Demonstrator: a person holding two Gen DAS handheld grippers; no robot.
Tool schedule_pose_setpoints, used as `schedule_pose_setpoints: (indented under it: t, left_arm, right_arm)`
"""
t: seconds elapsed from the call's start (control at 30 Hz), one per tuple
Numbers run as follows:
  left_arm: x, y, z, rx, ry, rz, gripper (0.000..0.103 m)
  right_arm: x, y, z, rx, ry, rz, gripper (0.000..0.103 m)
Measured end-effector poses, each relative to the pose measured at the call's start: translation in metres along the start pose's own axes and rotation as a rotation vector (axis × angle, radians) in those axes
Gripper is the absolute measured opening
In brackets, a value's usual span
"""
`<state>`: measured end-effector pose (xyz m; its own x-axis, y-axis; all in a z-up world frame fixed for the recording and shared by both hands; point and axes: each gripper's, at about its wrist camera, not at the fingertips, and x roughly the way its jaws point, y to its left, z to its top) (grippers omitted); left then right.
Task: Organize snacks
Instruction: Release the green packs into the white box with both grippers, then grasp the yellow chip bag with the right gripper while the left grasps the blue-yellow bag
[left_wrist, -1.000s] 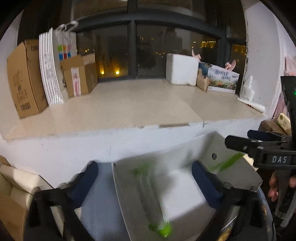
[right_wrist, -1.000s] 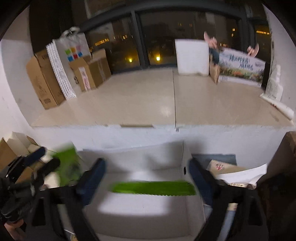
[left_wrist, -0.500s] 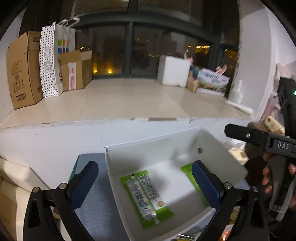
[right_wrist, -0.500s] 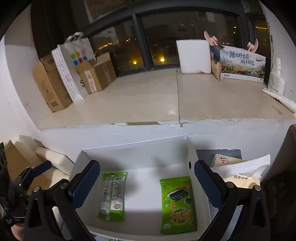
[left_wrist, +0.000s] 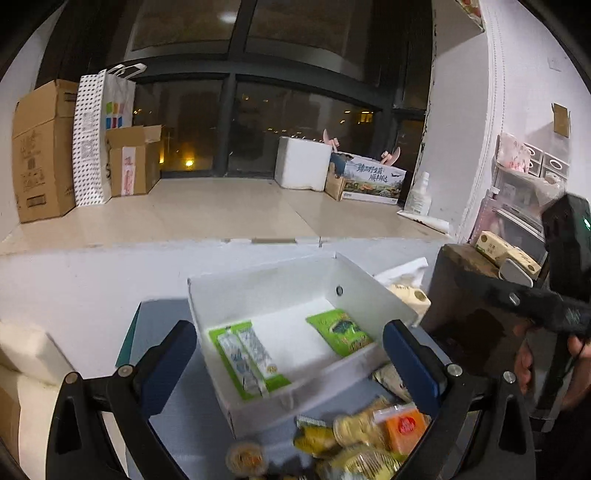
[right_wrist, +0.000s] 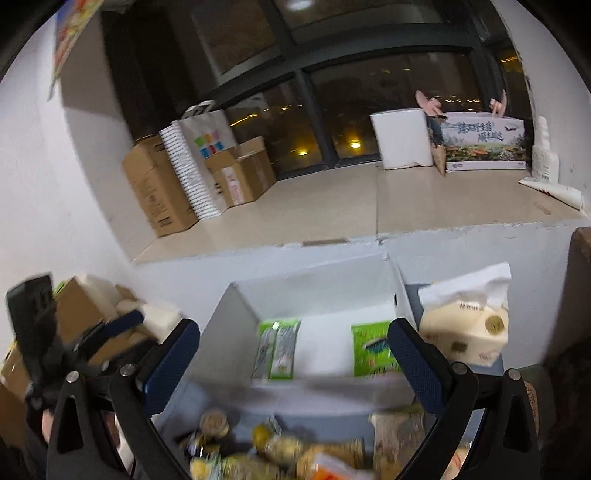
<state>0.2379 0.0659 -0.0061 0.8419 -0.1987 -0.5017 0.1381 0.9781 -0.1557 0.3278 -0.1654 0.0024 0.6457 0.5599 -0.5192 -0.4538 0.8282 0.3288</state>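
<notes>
A shallow white cardboard box (left_wrist: 354, 280) is seen open-topped on a grey-blue table surface (left_wrist: 162, 325), set against a low white ledge. Two snack packets lie flat on its floor, well apart. A long green packet holding two pale wrapped sticks (left_wrist: 245, 360) lies toward the box's left side, and a square green packet with a dark picture on it (left_wrist: 338, 332) lies toward the right. Both are also visible in the right wrist view (right_wrist: 279, 349) (right_wrist: 371, 349).

In front of the box's near wall, a loose heap of small yellow, gold and orange wrapped snacks (left_wrist: 354, 443) is spread on the table; it is blurred in both views.

The left gripper (left_wrist: 291, 360) is held above the near edge of the box with its blue-padded fingers spread wide and nothing between them. The right gripper (right_wrist: 291, 363) is likewise spread wide and empty.

A cream tissue pack with white paper pulled up (right_wrist: 467, 325) stands just to the right of the box.
</notes>
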Motion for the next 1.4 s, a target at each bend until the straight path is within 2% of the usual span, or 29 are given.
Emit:
schedule_pose_setpoints:
  t: [0.13, 0.23, 0.37, 0.53, 0.77, 1.1, 1.2, 1.23, 1.27, 1.3, 1.33, 1.4]
  left_arm:
    - [-0.023, -0.003, -0.017, -0.009, 0.007, -0.019, 0.103]
    - [-0.036, -0.004, -0.033, -0.026, 0.018, -0.007, 0.103]
    - [-0.049, -0.007, -0.056, -0.037, 0.016, 0.011, 0.103]
    - [-0.046, -0.012, -0.083, -0.045, 0.073, 0.012, 0.103]
    - [-0.049, -0.007, -0.098, -0.056, 0.093, 0.037, 0.103]
    - [-0.069, 0.018, -0.116, -0.084, 0.098, 0.08, 0.103]
    - [-0.07, 0.025, -0.123, -0.101, 0.107, 0.083, 0.103]
    - [-0.068, 0.027, -0.126, -0.107, 0.112, 0.082, 0.103]
    - [-0.066, 0.029, -0.127, -0.112, 0.117, 0.082, 0.103]
    - [-0.064, 0.031, -0.129, -0.119, 0.125, 0.081, 0.103]
    - [-0.061, 0.032, -0.131, -0.124, 0.131, 0.081, 0.103]
    - [-0.056, 0.034, -0.133, -0.131, 0.14, 0.072, 0.103]
  right_arm:
    - [-0.034, 0.005, -0.03, -0.04, -0.013, -0.016, 0.103]
    - [-0.055, 0.011, -0.057, -0.075, -0.038, -0.105, 0.103]
    - [-0.069, 0.011, -0.093, -0.025, -0.035, -0.076, 0.103]
    - [-0.063, 0.012, -0.13, 0.023, 0.045, -0.073, 0.103]
    - [-0.032, 0.031, -0.152, -0.018, 0.138, -0.04, 0.103]
    - [0.058, 0.061, -0.159, -0.077, 0.331, 0.017, 0.103]
    - [0.081, 0.063, -0.163, -0.062, 0.401, -0.009, 0.103]
    - [0.084, 0.064, -0.164, -0.058, 0.408, -0.003, 0.101]
    - [0.085, 0.065, -0.165, -0.055, 0.394, 0.023, 0.095]
    - [0.087, 0.066, -0.165, -0.063, 0.387, 0.022, 0.076]
    - [0.088, 0.066, -0.165, -0.077, 0.39, 0.0, 0.066]
    - [0.088, 0.066, -0.166, -0.08, 0.391, -0.008, 0.063]
